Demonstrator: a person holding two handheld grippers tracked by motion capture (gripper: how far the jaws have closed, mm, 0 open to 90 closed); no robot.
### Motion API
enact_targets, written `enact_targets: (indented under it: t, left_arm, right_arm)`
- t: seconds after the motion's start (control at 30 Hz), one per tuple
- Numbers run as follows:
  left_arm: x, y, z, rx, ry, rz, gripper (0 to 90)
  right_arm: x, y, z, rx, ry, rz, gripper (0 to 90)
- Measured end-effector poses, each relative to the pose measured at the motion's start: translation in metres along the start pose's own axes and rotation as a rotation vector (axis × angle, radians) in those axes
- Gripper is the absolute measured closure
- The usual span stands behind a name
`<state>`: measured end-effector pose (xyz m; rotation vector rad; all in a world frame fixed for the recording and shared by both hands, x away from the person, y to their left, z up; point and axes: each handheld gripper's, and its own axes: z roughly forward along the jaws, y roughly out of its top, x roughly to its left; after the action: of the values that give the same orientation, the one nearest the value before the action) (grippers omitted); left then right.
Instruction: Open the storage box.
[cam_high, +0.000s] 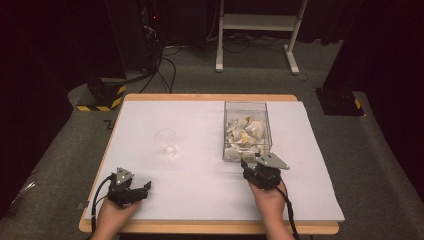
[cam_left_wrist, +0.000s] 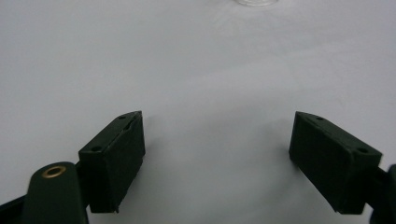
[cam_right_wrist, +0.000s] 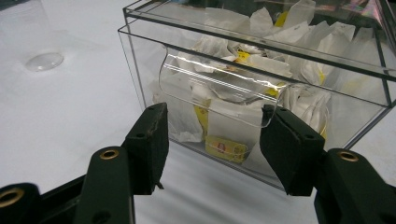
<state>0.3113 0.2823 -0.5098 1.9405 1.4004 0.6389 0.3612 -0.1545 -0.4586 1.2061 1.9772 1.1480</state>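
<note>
A wooden-edged table (cam_high: 150, 97) carries a white sheet (cam_high: 200, 190) over nearly its whole top, and on the sheet stand a clear cup (cam_high: 165, 140) left of centre and a clear box (cam_high: 246, 131) of tea bags (cam_high: 243, 132) to its right.

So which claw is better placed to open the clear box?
Right. The right claw sits at the box, jaws open on either side of its handle. The left claw rests open over bare table, far off.
</note>
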Motion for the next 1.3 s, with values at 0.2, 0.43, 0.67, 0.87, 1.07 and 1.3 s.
enact_targets:
  t: [0.2,0.43,0.67,0.87,1.07,1.3]
  left_arm:
    - [0.000,0.000,0.000,0.001,0.000,0.000,18.6]
    - [0.000,0.000,0.000,0.001,0.000,0.000,18.6]
    - [0.000,0.000,0.000,0.001,0.000,0.000,18.6]
    - [0.000,0.000,0.000,0.001,0.000,0.000,18.6]
    - [0.000,0.000,0.000,0.001,0.000,0.000,18.6]
    - [0.000,0.000,0.000,0.000,0.000,0.001,18.6]
  right_arm:
    - [0.004,-0.004,-0.009,0.004,0.004,-0.008,42.8]
    - [0.007,-0.009,-0.016,0.004,0.011,-0.015,42.6]
    - [0.009,-0.012,-0.023,0.005,0.014,-0.019,42.6]
    - [0.010,-0.015,-0.027,-0.002,0.020,-0.010,41.9]
    - [0.014,-0.019,-0.032,-0.013,0.018,-0.012,41.7]
    - [0.017,-0.025,-0.036,-0.027,0.017,-0.021,41.8]
